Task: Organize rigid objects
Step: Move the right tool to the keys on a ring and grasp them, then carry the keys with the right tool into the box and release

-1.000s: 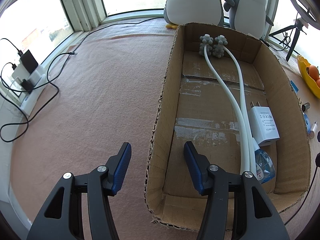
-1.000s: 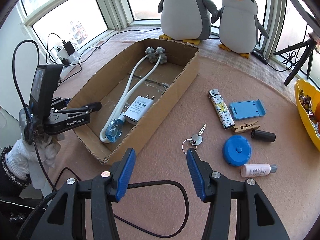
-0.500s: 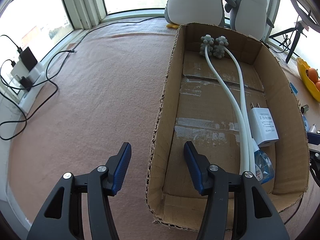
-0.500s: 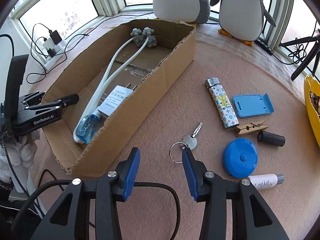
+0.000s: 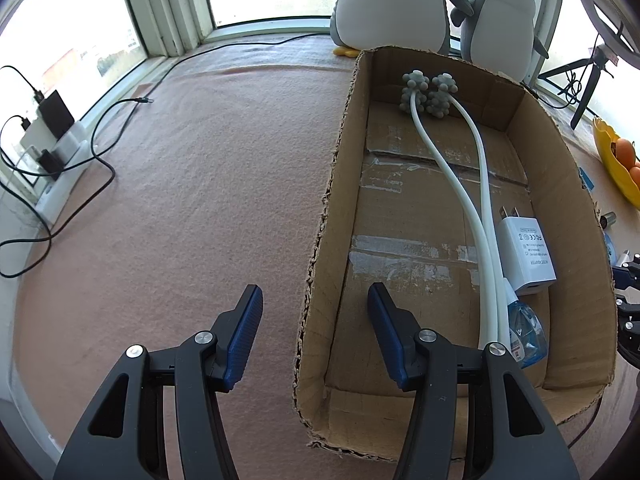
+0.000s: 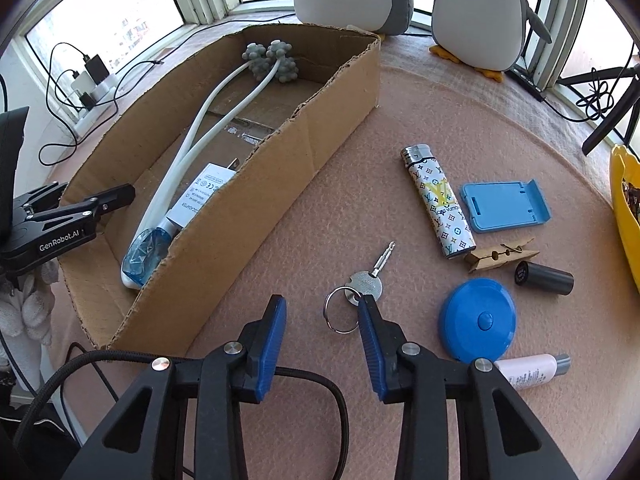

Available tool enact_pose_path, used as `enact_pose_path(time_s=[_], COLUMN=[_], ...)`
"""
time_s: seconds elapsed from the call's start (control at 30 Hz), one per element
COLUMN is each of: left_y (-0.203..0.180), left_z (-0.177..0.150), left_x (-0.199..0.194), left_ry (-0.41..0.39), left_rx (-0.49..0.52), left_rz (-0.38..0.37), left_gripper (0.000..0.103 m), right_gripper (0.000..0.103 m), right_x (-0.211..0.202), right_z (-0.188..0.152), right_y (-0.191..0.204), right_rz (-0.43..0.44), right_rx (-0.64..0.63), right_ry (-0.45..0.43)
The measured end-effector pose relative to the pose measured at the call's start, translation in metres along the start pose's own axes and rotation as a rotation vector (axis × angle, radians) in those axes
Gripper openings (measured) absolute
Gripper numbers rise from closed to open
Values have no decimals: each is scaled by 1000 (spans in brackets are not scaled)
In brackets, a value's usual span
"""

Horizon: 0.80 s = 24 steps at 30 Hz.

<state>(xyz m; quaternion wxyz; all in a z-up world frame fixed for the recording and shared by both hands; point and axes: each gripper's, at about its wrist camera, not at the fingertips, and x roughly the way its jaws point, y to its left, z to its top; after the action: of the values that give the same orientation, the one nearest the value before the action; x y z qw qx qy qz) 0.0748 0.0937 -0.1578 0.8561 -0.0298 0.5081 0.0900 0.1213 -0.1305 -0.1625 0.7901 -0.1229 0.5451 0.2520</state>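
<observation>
A long cardboard box holds a white massager with grey knobs, a white charger plug and a small blue bottle. My left gripper is open and straddles the box's left wall near its front end. My right gripper is open and empty, low over the mat, with a key on a ring just ahead by its right finger. A lighter, blue stand, clothespin, black tube, blue round tape measure and pink bottle lie on the mat to the right.
Two plush penguins stand behind the box by the window. A yellow bowl is at the right edge. A power strip with cables lies on the left sill. A black cable loops under my right gripper.
My right gripper has moved forward and down towards the key, which now lies just ahead of its right finger. My left gripper has stayed in place at the box wall.
</observation>
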Motion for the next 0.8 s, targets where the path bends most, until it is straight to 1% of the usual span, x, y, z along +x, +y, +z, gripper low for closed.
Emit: enact_pose_path(time_s=[0.1,0.27,0.5,0.73,0.8], left_y=[0,0,0,0,0], left_z=[0,0,-1,-1,-1], left_x=[0,0,0,0,0], left_ry=[0,-1,-1,-2,-1], left_rx=[0,3,2,2,2], left_rz=[0,1,1,1,1], left_gripper=[54,54,54,54,54], right_gripper=[30,21,16,3,2], right_x=[3,3,3,3,3], right_z=[-1,-2,-1,0,0], right_y=[-2,-9,-18,-23,-23], right_rz=[2,14,37,17,1], right_rx=[7,40,91,114,113], right_ry=[9,5,8,13,12])
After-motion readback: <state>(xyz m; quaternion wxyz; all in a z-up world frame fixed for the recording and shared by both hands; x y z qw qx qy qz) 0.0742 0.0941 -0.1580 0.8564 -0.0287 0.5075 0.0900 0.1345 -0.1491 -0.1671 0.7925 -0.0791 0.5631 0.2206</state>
